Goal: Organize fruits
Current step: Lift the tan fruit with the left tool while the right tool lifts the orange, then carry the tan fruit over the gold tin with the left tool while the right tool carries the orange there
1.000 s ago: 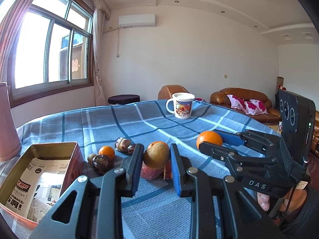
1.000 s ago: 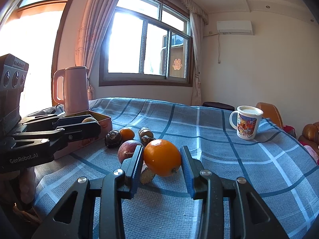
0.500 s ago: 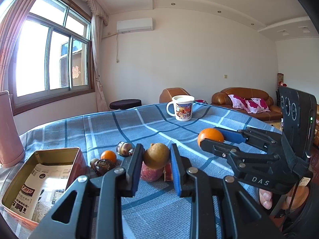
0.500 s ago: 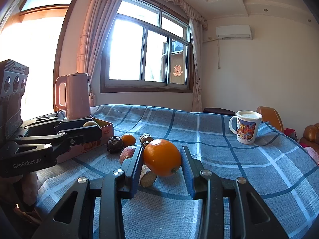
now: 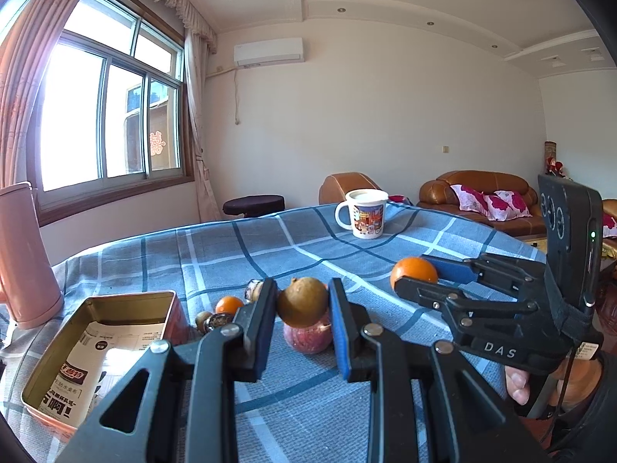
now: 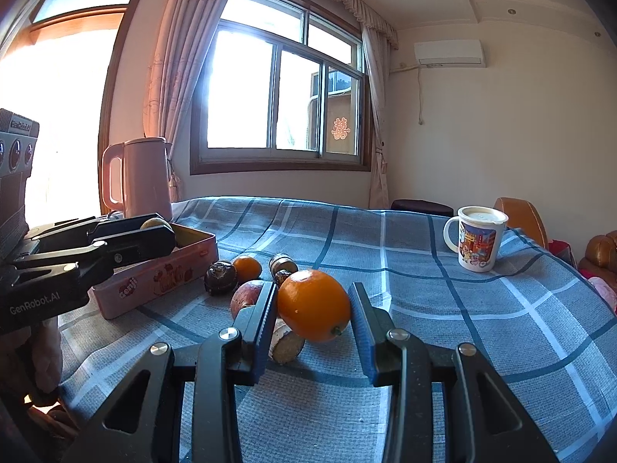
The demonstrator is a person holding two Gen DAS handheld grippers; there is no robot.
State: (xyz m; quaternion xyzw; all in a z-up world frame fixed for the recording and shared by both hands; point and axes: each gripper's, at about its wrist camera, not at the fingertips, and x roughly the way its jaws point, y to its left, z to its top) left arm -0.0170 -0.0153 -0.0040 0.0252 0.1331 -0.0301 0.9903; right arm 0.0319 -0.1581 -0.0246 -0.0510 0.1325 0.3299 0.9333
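Observation:
My left gripper [image 5: 302, 305] is shut on a round brown fruit [image 5: 302, 301], held above the checked cloth, right of the open tin [image 5: 96, 343]. A red apple [image 5: 308, 337] lies just beyond and below it. My right gripper [image 6: 313, 306] is shut on a large orange [image 6: 313, 305], also clear of the cloth. In the right wrist view the left gripper [image 6: 154, 231] shows at the left with the brown fruit [image 6: 154, 223] in front of the pink tin [image 6: 154, 274]. In the left wrist view the right gripper [image 5: 416, 276] shows at the right with the orange [image 5: 414, 272].
On the cloth near the tin lie a small orange [image 6: 247, 268], dark round fruits [image 6: 219, 276], the apple [image 6: 246, 295] and a pale cut piece [image 6: 287, 343]. A pink kettle [image 6: 139, 177] stands behind the tin. A printed mug [image 6: 478, 243] stands at the far right.
Both grips hold as before. The left gripper with the brown fruit has drifted only slightly; the right gripper with the orange has stayed put.

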